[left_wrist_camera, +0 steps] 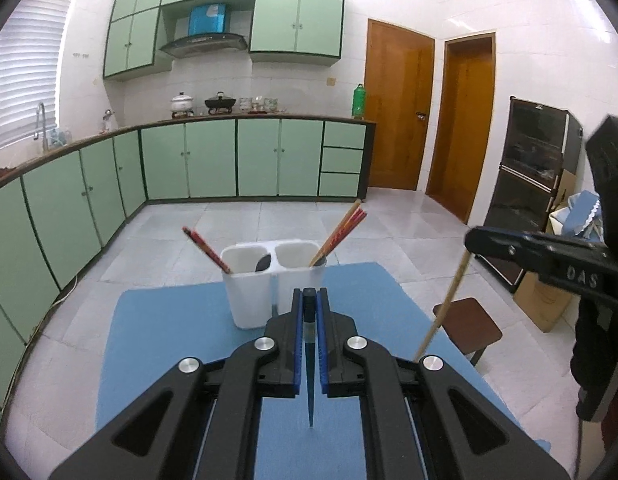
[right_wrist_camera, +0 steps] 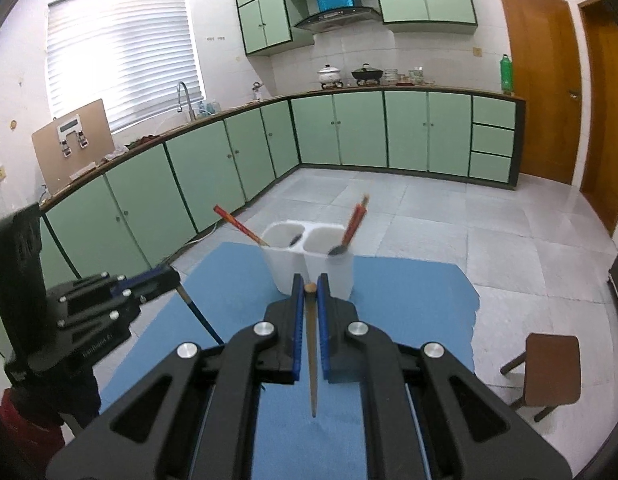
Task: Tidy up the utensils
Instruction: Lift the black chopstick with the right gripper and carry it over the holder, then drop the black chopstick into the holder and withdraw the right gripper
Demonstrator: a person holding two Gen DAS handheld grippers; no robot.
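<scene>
Blue mat ends just past white holder; floor beyond. L gripper fingers pinch dark blue chopstick. R gripper fingers pinch tan chopstick.

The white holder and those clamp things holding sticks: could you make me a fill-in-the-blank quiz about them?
1. The white holder has ____ compartments.
2. The left gripper has its jaws shut on a dark ____ chopstick.
3. The right gripper holds a ____ chopstick.
4. The holder stands on a ____ mat.

Missing words: two; blue; wooden; blue
</scene>
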